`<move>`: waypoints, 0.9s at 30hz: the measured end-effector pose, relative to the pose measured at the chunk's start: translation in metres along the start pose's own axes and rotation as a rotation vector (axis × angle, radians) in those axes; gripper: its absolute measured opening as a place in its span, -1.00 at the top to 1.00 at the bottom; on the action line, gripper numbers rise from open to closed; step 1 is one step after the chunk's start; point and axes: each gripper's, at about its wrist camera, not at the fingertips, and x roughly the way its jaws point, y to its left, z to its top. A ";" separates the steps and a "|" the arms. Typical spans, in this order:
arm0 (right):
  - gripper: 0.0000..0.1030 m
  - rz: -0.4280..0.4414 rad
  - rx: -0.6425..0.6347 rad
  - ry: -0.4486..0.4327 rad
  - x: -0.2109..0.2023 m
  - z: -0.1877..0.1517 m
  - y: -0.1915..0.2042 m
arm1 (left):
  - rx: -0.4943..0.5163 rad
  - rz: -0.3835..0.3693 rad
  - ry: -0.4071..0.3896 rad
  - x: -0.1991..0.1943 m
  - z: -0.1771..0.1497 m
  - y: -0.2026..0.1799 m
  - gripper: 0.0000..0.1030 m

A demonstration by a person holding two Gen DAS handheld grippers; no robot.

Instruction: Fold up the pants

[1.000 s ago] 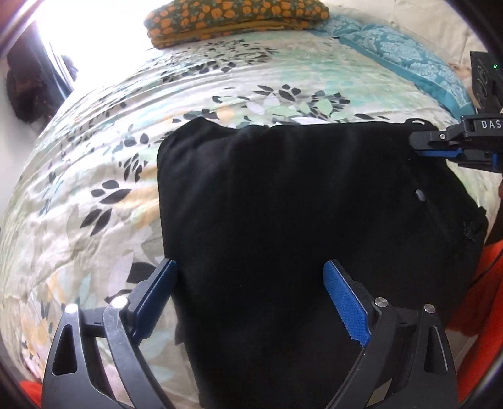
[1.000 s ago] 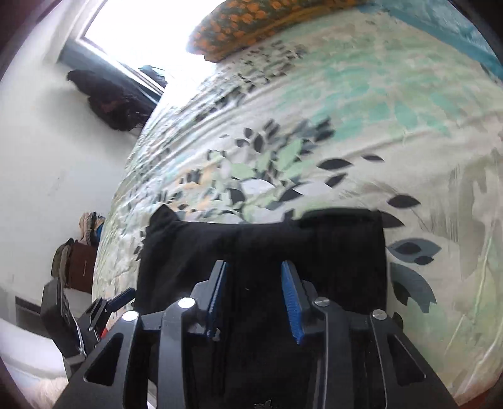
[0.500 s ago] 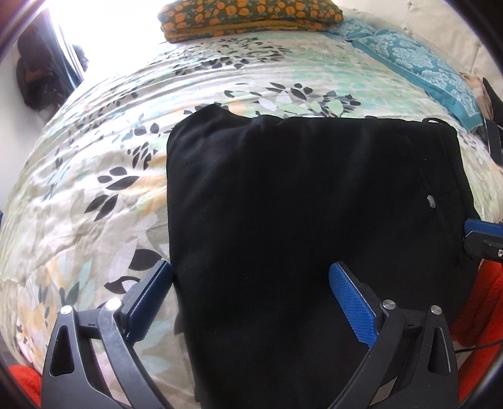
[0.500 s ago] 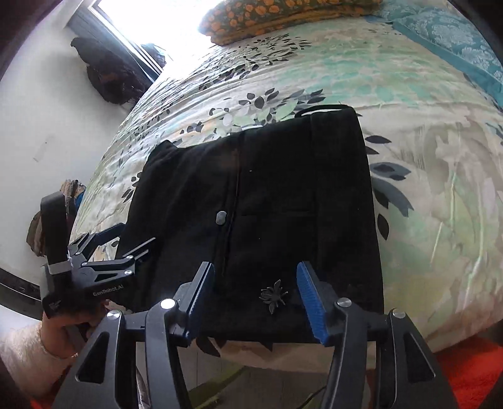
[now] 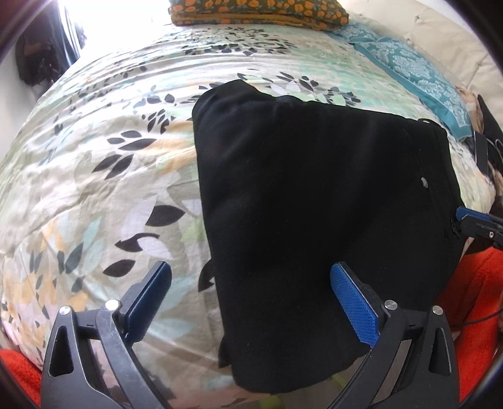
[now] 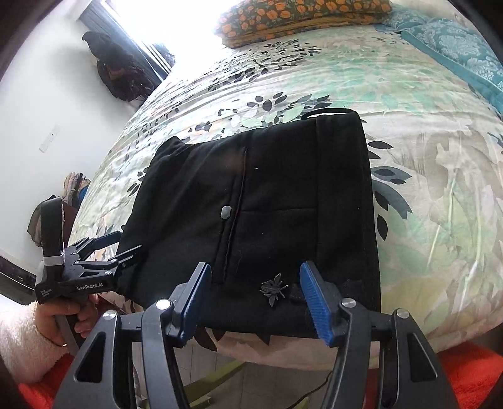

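Note:
The black pants [image 5: 314, 204] lie folded into a compact rectangle on the floral bedspread [image 5: 94, 157], near the bed's front edge. In the right wrist view the pants [image 6: 283, 195] show a button, a seam and a small metal insect charm. My left gripper [image 5: 251, 283] is open and empty, hovering over the pants' near left edge. It also shows in the right wrist view [image 6: 122, 248] at the pants' left side. My right gripper [image 6: 254, 280] is open and empty just above the pants' near edge; its fingertips [image 5: 465, 217] show at the far right of the left wrist view.
An orange-flowered folded blanket [image 5: 257, 9] lies at the far end of the bed. A teal patterned pillow [image 5: 415, 72] sits at the back right. The person's orange clothing [image 5: 471, 299] is below. A window and a white wall [image 6: 47, 94] are to the left.
My right gripper let go of the pants' far corner, opened wider and pulled back to the near edge. My left gripper stayed open and drew back a little.

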 end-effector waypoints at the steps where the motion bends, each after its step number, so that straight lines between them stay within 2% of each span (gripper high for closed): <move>1: -0.15 0.003 -0.003 0.000 0.000 -0.001 0.000 | -0.009 -0.012 0.007 -0.001 -0.002 0.003 -0.97; 4: -0.15 0.000 -0.007 0.000 -0.002 -0.001 0.002 | -0.053 -0.021 0.018 -0.008 -0.003 0.011 -0.97; 6: -0.15 -0.024 -0.015 -0.023 -0.011 -0.002 0.006 | -0.055 -0.019 -0.008 -0.019 -0.004 0.010 -0.93; 8: -0.15 -0.049 -0.045 -0.046 -0.020 -0.004 0.013 | -0.039 -0.049 -0.046 -0.031 -0.006 0.006 -0.93; 12: -0.15 -0.022 -0.088 -0.041 -0.024 -0.009 0.021 | 0.048 -0.116 -0.094 -0.039 -0.012 -0.025 -0.94; 14: -0.16 -0.068 -0.089 0.020 -0.009 -0.012 0.019 | 0.138 -0.064 -0.054 -0.022 -0.015 -0.050 -0.95; 16: -0.16 -0.074 -0.090 0.055 0.004 -0.015 0.016 | 0.201 0.008 -0.029 -0.001 -0.021 -0.066 -0.99; 18: -0.17 -0.094 -0.115 0.062 0.007 -0.015 0.020 | 0.172 -0.001 -0.048 -0.002 -0.023 -0.065 -0.99; 20: -0.17 -0.115 -0.141 0.061 0.006 -0.016 0.024 | 0.157 -0.034 -0.017 -0.008 -0.017 -0.059 -0.98; 22: -0.16 -0.099 -0.131 0.037 -0.003 -0.014 0.024 | 0.123 -0.074 -0.030 -0.020 -0.009 -0.044 -0.95; 25: -0.22 -0.054 -0.049 -0.050 -0.023 -0.005 0.011 | 0.023 -0.138 -0.103 -0.036 0.020 -0.009 -0.95; 27: -0.27 -0.025 0.026 -0.098 -0.031 0.006 -0.004 | -0.045 -0.196 -0.105 -0.032 0.050 0.012 -0.95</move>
